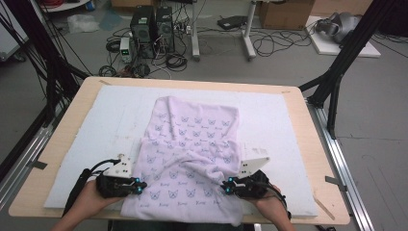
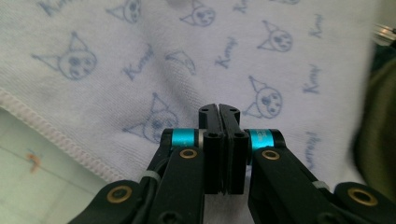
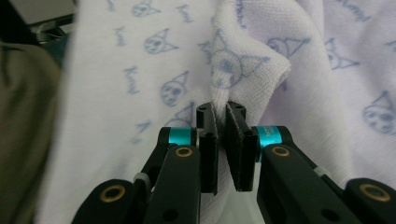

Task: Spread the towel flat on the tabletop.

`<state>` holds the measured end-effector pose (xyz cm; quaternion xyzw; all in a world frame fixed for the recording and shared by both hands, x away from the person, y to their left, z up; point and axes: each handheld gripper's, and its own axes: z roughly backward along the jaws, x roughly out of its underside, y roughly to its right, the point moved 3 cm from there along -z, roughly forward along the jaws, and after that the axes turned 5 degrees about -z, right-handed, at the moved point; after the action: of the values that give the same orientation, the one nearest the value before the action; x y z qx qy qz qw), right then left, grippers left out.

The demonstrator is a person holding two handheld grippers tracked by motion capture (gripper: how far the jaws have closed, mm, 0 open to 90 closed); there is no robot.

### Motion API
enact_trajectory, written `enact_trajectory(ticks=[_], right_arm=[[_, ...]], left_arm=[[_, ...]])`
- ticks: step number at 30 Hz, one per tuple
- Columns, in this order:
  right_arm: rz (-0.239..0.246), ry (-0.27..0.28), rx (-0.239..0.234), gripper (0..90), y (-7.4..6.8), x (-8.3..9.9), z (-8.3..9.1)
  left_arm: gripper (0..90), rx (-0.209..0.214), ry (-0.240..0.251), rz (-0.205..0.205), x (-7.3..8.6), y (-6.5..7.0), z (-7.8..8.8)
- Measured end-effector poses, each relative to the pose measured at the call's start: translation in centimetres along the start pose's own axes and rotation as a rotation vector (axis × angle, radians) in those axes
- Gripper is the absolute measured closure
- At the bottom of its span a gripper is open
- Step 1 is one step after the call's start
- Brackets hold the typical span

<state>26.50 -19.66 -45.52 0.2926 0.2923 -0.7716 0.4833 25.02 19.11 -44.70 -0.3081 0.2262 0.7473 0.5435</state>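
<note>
Left tongs closed on towel edge; right tongs pinching towel fold.

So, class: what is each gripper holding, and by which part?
The right gripper pinches a towel fold near its edge. The left gripper is shut; its hold cannot be told.

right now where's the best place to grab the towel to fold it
Grip the towel at its two near side hems, coming in level from each side. The near end overhangs the table, and both the left gripper and right gripper already pinch there.
</note>
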Motion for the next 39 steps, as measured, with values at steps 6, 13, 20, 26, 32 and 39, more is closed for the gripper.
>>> enact_trajectory(ticks=[6, 13, 20, 26, 32, 39], right_arm=[[-0.004, 0.073, -0.064, 75.3, -2.8, 0.4, 2.6], [-0.007, 0.113, 0.029, 66.9, -0.8, -1.2, 3.0], [-0.039, -0.049, 0.101, 68.4, 2.7, -1.1, -1.3], [-0.028, -0.063, 0.088, 87.0, 3.4, -1.2, -0.7], [-0.017, -0.058, 0.189, 88.9, 4.7, -1.9, 1.8], [-0.022, 0.049, 0.131, 79.9, 3.4, -2.1, 2.7]], left_arm=[[80.4, -0.009, 0.056, -0.017, 0.4, 2.0, 2.5], [62.5, -0.088, 0.068, 0.001, -1.0, -0.9, 0.7], [63.1, -0.130, -0.006, 0.068, -1.0, -4.1, -2.5], [87.9, -0.158, 0.001, 0.053, -1.0, -4.2, -2.4], [87.8, -0.173, 0.022, 0.068, -0.6, -4.1, -1.3], [74.4, -0.171, 0.050, 0.069, -0.7, -3.9, -0.3]])
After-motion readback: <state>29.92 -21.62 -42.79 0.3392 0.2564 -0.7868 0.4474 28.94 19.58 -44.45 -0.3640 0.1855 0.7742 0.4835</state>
